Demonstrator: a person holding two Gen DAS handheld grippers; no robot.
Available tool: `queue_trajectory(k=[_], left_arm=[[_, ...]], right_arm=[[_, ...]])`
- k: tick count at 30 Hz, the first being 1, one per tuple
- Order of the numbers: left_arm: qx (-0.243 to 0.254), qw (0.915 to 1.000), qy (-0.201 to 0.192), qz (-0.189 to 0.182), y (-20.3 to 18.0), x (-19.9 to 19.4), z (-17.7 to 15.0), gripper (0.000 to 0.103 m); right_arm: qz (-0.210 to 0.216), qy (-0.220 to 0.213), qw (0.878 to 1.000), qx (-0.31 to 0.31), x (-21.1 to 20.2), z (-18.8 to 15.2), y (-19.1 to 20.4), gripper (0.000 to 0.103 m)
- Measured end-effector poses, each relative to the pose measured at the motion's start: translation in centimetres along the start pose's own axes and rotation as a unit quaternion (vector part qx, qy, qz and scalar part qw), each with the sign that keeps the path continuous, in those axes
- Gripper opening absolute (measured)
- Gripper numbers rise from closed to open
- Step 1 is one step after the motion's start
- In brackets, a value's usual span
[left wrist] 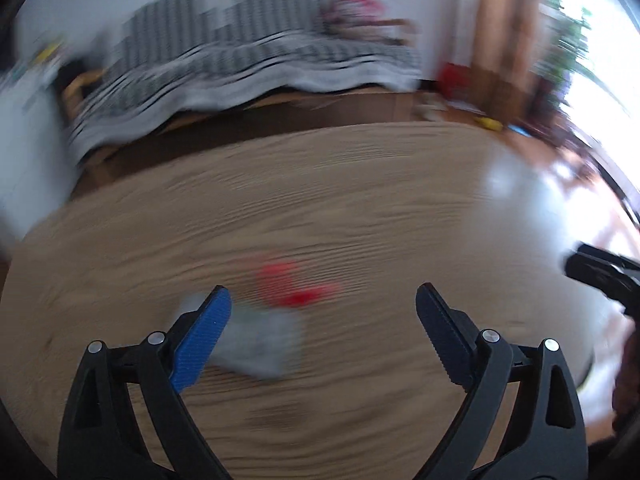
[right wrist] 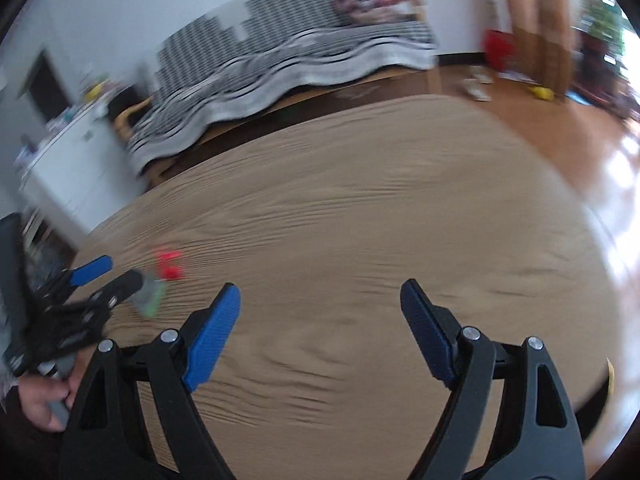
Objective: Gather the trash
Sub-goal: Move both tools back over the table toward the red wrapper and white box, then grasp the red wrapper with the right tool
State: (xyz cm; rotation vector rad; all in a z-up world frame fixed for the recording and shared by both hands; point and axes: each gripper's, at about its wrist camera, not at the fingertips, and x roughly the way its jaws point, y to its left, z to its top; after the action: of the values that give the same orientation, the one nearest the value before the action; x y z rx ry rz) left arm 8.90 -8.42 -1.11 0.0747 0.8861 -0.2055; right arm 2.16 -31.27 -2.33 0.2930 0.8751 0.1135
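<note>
Both views are blurred by motion. On the wooden table (left wrist: 360, 200) lie a small red scrap (left wrist: 294, 284) and, beside it, a crumpled grey piece (left wrist: 260, 344). My left gripper (left wrist: 323, 296) hangs open over them, the red scrap between its fingers and the grey piece by the blue left pad (left wrist: 204, 336); nothing is held. The right wrist view shows the same red scrap (right wrist: 170, 266) and grey piece (right wrist: 150, 298) at the far left under the left gripper (right wrist: 114, 276). My right gripper (right wrist: 320, 290) stands open over bare tabletop (right wrist: 360, 220).
Behind the table stands a sofa under a black-and-white striped blanket (right wrist: 280, 60), with a white cabinet (right wrist: 76, 160) to its left. Shiny wood floor (right wrist: 600, 128) at the right carries small yellow and red items. A hand (right wrist: 40, 400) grips the left tool.
</note>
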Motion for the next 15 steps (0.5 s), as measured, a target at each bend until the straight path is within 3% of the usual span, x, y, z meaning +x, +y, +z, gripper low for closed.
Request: queue_trajectory(k=[3, 7, 12, 15], left_arm=[[-0.06, 0.9979, 0.017, 0.018, 6.1, 0.3, -0.2, 0.091], [-0.095, 0.9945, 0.025, 0.036, 10.8, 0.5, -0.8, 0.091], [-0.111, 0.9925, 0.034, 0.04, 13.2, 0.9, -1.8, 0.091], [-0.101, 0.9934, 0.039, 0.04, 14.2, 1.5, -2.3, 0.091]], right_arm=[[0.024, 0.019, 0.999, -0.04, 3.3, 0.8, 5.7, 0.08], [0.035, 0.052, 0.994, -0.086, 8.3, 1.5, 11.7, 0.08], [0.027, 0.082, 0.989, -0.124, 13.8, 1.4, 16.4, 0.08], [0.02, 0.088, 0.988, -0.129, 15.4, 1.1, 16.9, 0.079]])
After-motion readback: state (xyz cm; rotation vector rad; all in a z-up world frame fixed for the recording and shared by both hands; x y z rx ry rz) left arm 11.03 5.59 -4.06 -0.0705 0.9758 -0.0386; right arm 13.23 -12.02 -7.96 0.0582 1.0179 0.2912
